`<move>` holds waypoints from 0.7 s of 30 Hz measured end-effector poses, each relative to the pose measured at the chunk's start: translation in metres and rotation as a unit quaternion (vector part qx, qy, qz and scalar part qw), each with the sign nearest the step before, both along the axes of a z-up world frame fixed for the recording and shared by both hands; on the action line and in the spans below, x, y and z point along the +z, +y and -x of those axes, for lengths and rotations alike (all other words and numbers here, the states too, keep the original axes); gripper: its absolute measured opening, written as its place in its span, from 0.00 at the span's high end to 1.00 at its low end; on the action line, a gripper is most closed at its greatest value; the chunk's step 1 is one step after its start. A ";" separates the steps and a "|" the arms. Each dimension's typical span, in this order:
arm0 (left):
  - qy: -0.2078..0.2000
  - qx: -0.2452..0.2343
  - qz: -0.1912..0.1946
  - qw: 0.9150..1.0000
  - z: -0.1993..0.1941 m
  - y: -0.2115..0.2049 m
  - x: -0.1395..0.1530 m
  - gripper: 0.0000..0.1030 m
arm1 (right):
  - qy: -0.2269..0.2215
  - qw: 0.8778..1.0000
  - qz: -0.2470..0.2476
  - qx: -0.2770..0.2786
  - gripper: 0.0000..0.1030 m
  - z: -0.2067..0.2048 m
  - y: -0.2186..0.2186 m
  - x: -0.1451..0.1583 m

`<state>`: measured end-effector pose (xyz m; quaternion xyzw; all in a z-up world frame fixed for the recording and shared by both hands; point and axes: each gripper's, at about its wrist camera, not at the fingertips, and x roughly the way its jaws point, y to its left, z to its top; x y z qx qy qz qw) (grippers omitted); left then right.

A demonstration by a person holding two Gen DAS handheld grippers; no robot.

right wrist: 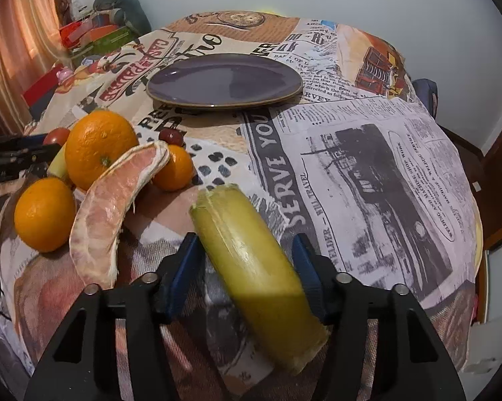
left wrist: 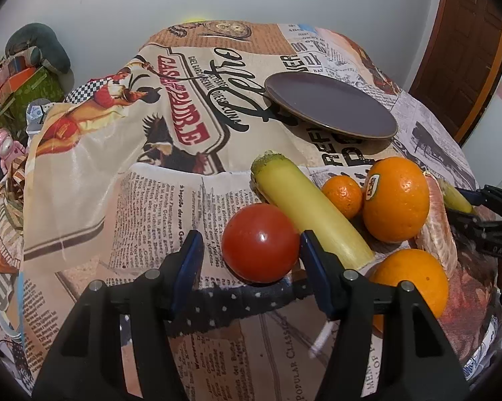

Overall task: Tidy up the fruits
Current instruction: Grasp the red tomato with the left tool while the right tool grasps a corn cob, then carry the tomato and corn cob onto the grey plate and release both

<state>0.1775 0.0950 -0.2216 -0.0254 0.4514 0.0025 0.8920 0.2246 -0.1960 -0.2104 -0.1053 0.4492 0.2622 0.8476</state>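
Only the right view shows the right gripper [right wrist: 247, 274] half-open astride a yellow stalk [right wrist: 251, 267], pad contact unclear; the left gripper [left wrist: 251, 260] half-open, brackets a tomato [left wrist: 259, 242], left pad clear; plate [right wrist: 224, 83] beyond.

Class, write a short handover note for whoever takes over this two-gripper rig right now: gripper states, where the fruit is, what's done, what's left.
Left gripper: open, jaws straddling the tomato, not clamped.
Right gripper: open, jaws either side of a yellow-green stalk piece lying on the tablecloth.
Fruit: large orange, smaller orange, mandarin, pomelo segment and second stalk piece sit clustered between the grippers.
Done: nothing; the purple plate is bare.
Left: grip, lift and sort everything, probably onto the plate.
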 end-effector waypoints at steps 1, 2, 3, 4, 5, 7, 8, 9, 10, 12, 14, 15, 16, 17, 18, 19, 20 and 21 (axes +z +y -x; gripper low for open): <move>-0.001 0.001 0.001 1.000 0.000 0.000 0.000 0.41 | 0.000 1.000 -0.004 -0.007 0.56 -0.002 0.000 0.001; 0.000 0.003 0.005 1.000 -0.001 0.001 0.000 0.41 | 0.000 1.000 -0.008 -0.016 0.58 -0.004 0.000 0.001; 0.000 0.004 0.009 1.000 -0.001 0.002 -0.001 0.41 | 0.002 1.000 -0.012 -0.025 0.59 -0.006 0.001 0.002; 0.001 0.006 0.014 1.000 -0.002 0.003 -0.001 0.41 | 0.007 0.999 -0.021 -0.034 0.60 -0.007 0.000 0.003; 0.001 0.007 0.018 1.000 -0.002 0.004 -0.001 0.41 | 0.016 0.998 -0.034 -0.042 0.60 -0.010 -0.002 0.003; 0.002 0.008 0.026 1.000 -0.002 0.006 -0.002 0.41 | 0.030 0.997 -0.048 -0.051 0.60 -0.012 -0.005 0.002; 0.004 0.007 0.032 0.999 -0.002 0.007 -0.003 0.41 | 0.028 0.997 -0.041 -0.052 0.60 -0.011 -0.005 0.002; 0.006 0.006 0.037 0.999 -0.002 0.008 -0.003 0.42 | 0.025 0.998 -0.033 -0.051 0.60 -0.009 -0.003 0.002; 0.010 0.002 0.045 0.999 -0.002 0.009 -0.003 0.44 | 0.024 0.998 -0.023 -0.047 0.60 -0.007 -0.002 0.002; 0.015 -0.006 0.059 0.998 -0.002 0.009 -0.003 0.53 | 0.021 0.999 -0.012 -0.040 0.60 -0.001 -0.004 0.004; 0.015 -0.006 0.057 0.998 -0.001 0.007 -0.003 0.54 | 0.024 0.999 -0.006 -0.035 0.60 0.001 -0.008 0.004; 0.014 -0.005 0.056 0.998 0.000 0.006 -0.003 0.54 | 0.030 0.999 -0.001 -0.030 0.60 0.002 -0.010 0.003; 0.014 -0.004 0.056 0.998 0.000 0.006 -0.002 0.54 | 0.036 0.999 0.002 -0.027 0.60 0.002 -0.012 0.001; 0.014 -0.002 0.056 0.998 0.001 0.006 -0.002 0.54 | 0.041 0.999 0.002 -0.025 0.60 0.003 -0.014 -0.002; 0.014 -0.001 0.057 0.998 0.001 0.006 -0.001 0.54 | 0.045 0.999 0.004 -0.024 0.60 0.003 -0.015 -0.004; 0.014 0.000 0.056 0.998 0.002 0.005 0.000 0.54 | 0.043 0.999 0.003 -0.024 0.60 0.004 -0.015 -0.006; 0.014 0.002 0.053 0.999 0.003 0.006 0.002 0.54 | 0.041 0.999 0.004 -0.025 0.61 0.004 -0.015 -0.005; 0.012 0.004 0.050 0.999 0.005 0.006 0.003 0.54 | 0.038 0.999 0.003 -0.026 0.62 0.004 -0.015 -0.003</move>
